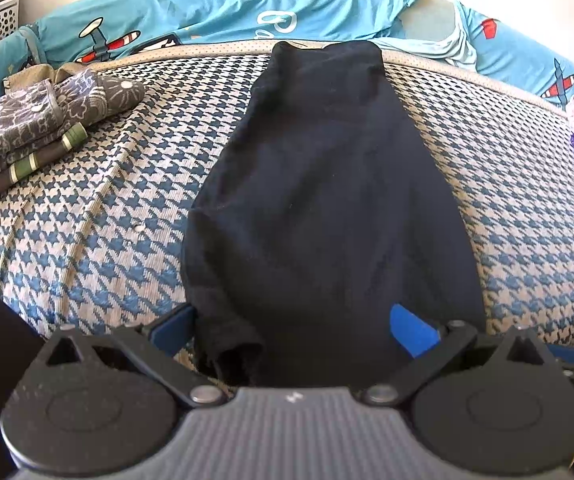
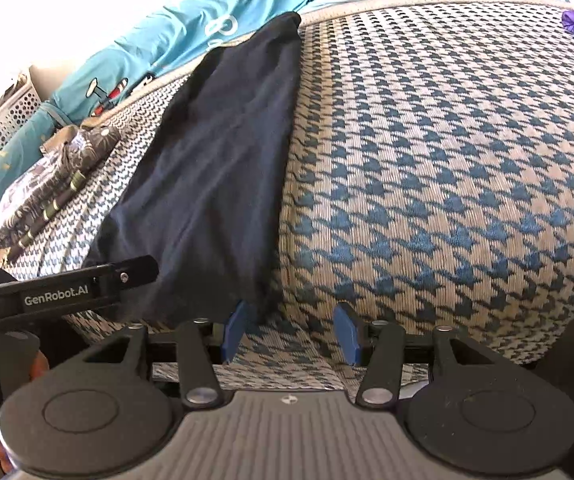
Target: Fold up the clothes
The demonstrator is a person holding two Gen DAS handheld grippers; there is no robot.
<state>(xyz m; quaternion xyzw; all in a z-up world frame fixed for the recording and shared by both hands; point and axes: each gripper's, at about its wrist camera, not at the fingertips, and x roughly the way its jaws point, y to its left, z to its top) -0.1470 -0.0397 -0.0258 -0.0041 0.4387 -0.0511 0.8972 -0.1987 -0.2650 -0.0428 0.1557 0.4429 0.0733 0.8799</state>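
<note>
Garment: long dark navy cloth strip (image 1: 327,184) lies on houndstooth-patterned bed cover (image 1: 507,208), long axis running from near edge to far edge. Left tongs (image 1: 293,330) apart, straddling its near end. Right tongs (image 2: 291,334) apart, just beside its near corner.

Houndstooth bed (image 1: 507,184) bears dark garment (image 1: 327,184); folded clothes (image 1: 27,128).
</note>
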